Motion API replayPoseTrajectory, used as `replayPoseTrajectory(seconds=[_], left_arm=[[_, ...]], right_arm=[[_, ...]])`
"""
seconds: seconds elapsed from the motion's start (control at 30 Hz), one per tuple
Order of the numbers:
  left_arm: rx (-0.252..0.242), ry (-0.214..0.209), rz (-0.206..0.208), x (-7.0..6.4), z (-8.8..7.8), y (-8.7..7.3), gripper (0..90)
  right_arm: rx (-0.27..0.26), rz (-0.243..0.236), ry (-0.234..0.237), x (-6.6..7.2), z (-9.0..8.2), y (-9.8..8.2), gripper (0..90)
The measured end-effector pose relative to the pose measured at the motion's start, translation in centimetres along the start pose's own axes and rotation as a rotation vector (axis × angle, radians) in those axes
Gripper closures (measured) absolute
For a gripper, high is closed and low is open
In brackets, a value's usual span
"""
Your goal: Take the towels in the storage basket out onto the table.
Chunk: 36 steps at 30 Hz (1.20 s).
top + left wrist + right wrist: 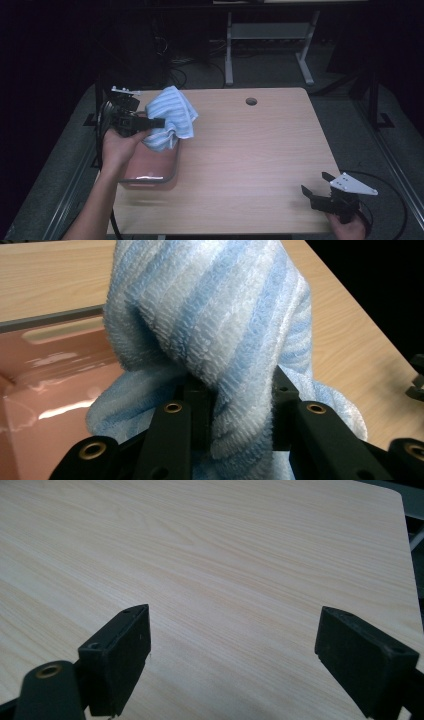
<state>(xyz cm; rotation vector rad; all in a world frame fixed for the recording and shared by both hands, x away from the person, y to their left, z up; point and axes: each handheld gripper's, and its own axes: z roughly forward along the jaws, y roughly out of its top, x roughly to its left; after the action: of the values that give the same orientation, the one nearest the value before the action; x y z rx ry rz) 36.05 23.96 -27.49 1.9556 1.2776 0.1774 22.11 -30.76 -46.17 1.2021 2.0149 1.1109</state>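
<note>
my left tongs clamped on bunched blue-striped towel, pads pinching fold. towel held off worktop, hanging over far end of pink tray at worktop's left edge; lower folds reach tray's rim. my right tongs at near right corner, well apart from towel, jaws spread wide, nothing between, bare wood beneath.

Fluffy terry towel, glossy tray

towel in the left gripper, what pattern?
The towel has light blue and white stripes on fluffy terry; clearest in the left gripper view, pinched by the left gripper.
</note>
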Motion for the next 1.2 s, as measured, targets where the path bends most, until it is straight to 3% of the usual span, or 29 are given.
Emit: replayPoseTrajectory(seconds=[0.4, 1.2], left_arm=[[0.013, -0.034, 0.029, -1.9, 1.8, 0.8, 69.5], [0.079, -0.132, 0.062, -5.4, 8.0, 1.3, 69.2]], right_arm=[[-0.001, -0.002, 0.002, 0.1, 0.0, 0.0, 14.2], [-0.010, 0.004, -0.010, -0.1, -0.9, -0.4, 14.3]])
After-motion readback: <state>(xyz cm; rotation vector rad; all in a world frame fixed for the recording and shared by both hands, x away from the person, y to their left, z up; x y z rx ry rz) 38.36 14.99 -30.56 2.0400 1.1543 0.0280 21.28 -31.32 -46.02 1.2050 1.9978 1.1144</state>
